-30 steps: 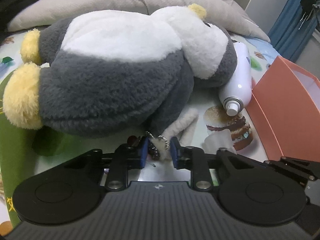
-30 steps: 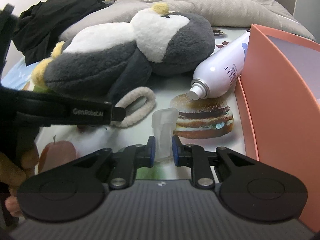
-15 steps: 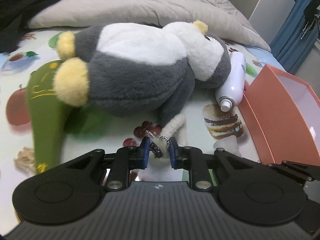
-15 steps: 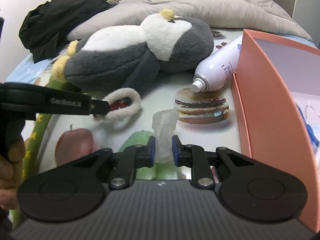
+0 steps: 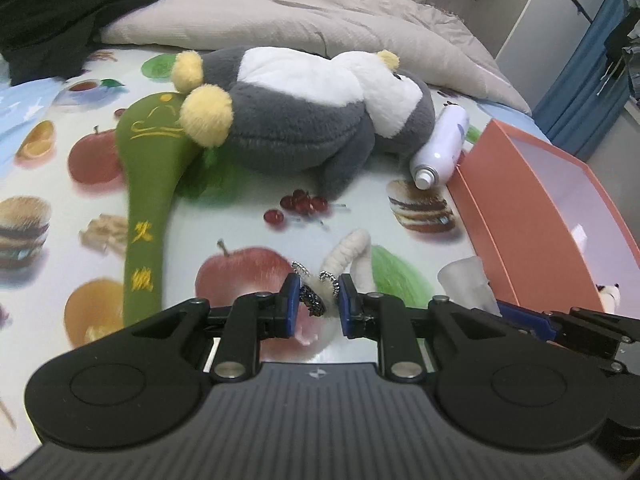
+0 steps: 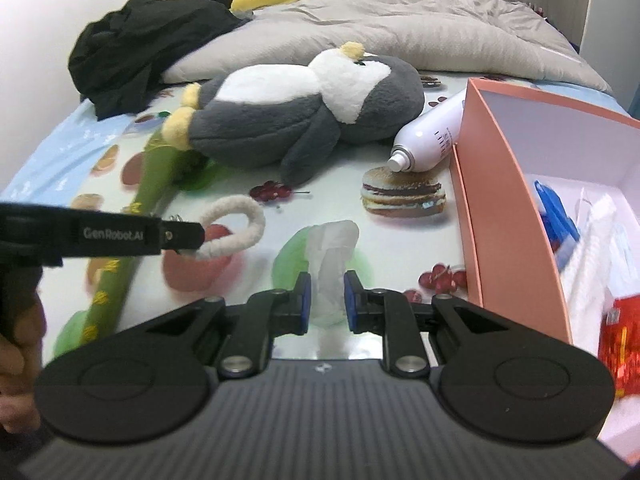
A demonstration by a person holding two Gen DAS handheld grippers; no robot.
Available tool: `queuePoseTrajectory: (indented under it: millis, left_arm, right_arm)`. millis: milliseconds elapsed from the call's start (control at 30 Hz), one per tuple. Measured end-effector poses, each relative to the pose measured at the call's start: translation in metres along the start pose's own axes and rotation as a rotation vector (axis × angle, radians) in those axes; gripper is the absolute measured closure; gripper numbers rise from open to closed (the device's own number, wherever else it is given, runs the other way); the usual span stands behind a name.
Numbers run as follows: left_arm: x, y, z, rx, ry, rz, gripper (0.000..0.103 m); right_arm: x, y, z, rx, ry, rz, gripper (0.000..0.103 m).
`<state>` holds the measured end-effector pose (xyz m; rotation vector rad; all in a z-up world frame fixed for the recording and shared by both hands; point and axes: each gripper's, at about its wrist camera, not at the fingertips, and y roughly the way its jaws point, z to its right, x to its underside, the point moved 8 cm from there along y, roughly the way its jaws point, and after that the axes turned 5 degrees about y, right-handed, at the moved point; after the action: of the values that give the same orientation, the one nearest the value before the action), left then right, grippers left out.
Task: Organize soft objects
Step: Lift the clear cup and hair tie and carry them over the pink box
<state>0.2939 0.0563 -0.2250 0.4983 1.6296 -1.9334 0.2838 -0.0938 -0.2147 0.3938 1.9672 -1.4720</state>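
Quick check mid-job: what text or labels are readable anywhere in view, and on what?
"GenRobot.AI": side of the left gripper, right wrist view.
Yellow embroidered characters on the green plush stick: too blurred to read.
Print on the white spray bottle: too small to read.

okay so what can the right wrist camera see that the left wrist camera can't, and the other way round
Only the right wrist view shows the inside of the orange box, with a blue item, white packets and something red, and the person's hand holding the left gripper.

Only the left wrist view shows the blue curtain and the beaded chain between the left gripper pads.

Both show the penguin plush, green plush stick, white spray can, fuzzy white loop and the translucent piece clamped in the right gripper.
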Motion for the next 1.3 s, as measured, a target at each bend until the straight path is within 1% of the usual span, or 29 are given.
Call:
queuePoseTrajectory:
  millis: [267, 433, 533, 667, 867, 967, 1133, 1300]
  left_arm:
    - [0.031, -0.037, 0.004, -0.001, -0.019, 0.01, 0.079]
    - [0.045, -0.053, 0.011, 0.01, -0.035, 0.012, 0.079]
    - [0.05, -0.058, 0.019, 0.021, -0.029, 0.011, 0.079]
    - [0.051, -0.064, 0.032, 0.061, -0.033, 0.0, 0.079]
    - [0.034, -0.077, 0.055, 0.098, -0.007, 0.016, 0.079]
    - [0.021, -0.087, 0.067, 0.136, -0.019, 0.028, 0.079]
    - [-0.008, -0.105, 0.088, 0.15, 0.012, 0.079, 0.079]
    - [-0.035, -0.123, 0.114, 0.173, 0.062, 0.131, 0.079]
  right_arm:
    - [0.021, -0.033, -0.009, -0.028, 0.011, -0.003, 0.082]
    - [0.032, -0.048, -0.008, -0.033, 0.02, -0.014, 0.082]
    - [0.036, -0.056, -0.004, -0.026, 0.027, -0.014, 0.082]
    - [0.035, -0.066, 0.001, -0.016, 0.05, -0.011, 0.082]
    - [0.02, -0.085, 0.007, -0.023, 0.068, 0.021, 0.082]
    - [0.006, -0.098, 0.011, -0.027, 0.078, 0.054, 0.082]
    - [-0.018, -0.124, 0.023, -0.024, 0.092, 0.121, 0.082]
    - [-0.043, -0.152, 0.033, -0.012, 0.07, 0.18, 0.082]
